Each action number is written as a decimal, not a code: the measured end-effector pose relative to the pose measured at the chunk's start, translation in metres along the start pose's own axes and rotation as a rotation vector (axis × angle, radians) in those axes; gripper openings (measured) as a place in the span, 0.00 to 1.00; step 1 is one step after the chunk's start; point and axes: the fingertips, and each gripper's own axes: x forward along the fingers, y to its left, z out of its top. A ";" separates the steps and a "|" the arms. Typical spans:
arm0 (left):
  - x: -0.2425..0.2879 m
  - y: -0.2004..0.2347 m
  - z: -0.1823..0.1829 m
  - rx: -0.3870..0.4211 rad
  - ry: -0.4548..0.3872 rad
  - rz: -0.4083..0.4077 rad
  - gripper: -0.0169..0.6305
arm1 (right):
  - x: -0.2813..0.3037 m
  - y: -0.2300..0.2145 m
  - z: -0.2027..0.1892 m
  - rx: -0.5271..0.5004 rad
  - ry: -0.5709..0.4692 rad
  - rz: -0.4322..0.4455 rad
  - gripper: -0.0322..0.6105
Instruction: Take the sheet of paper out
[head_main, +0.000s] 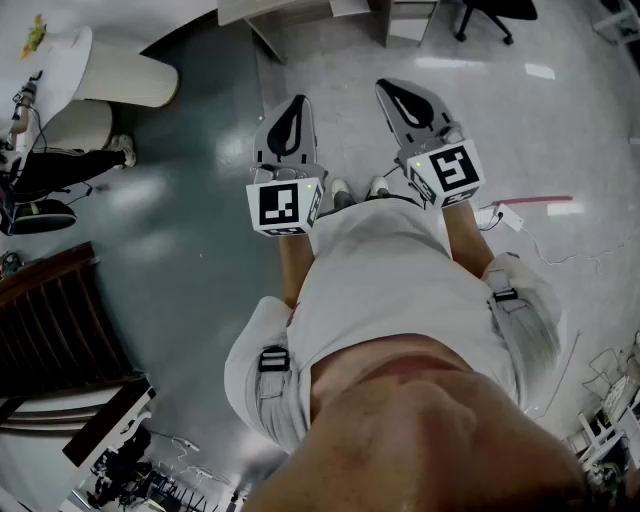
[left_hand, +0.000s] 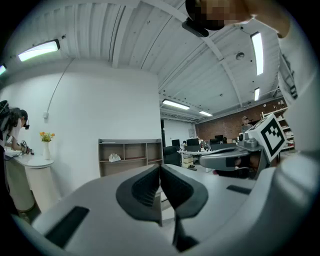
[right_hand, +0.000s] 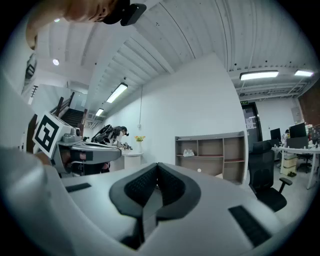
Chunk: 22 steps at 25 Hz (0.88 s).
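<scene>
No sheet of paper shows in any view. My left gripper (head_main: 289, 112) and right gripper (head_main: 402, 95) are held side by side at waist height, pointing level out over the grey floor. In the left gripper view the left gripper (left_hand: 160, 168) has its dark pads pressed together with nothing between them. The right gripper (right_hand: 157, 168) is likewise shut and empty in its own view. Each gripper also appears in the other's view: the right gripper (left_hand: 235, 160) at the right, the left gripper (right_hand: 87, 152) at the left.
A wooden shelf unit (left_hand: 131, 155) stands against the white wall ahead. A round white table (head_main: 60, 60) with a person (head_main: 50, 165) beside it is at the left. A dark staircase (head_main: 50, 330) lies lower left, an office chair (right_hand: 270, 175) and desks to the right.
</scene>
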 end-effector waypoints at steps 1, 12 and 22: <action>0.000 -0.003 0.000 0.000 0.002 0.000 0.06 | -0.003 -0.001 -0.001 0.002 0.002 -0.004 0.08; 0.008 -0.023 -0.009 -0.001 0.034 -0.003 0.06 | -0.009 -0.008 -0.014 -0.021 0.017 0.013 0.08; 0.026 -0.014 -0.010 0.002 0.035 -0.008 0.06 | 0.007 -0.018 -0.021 -0.022 0.037 0.014 0.08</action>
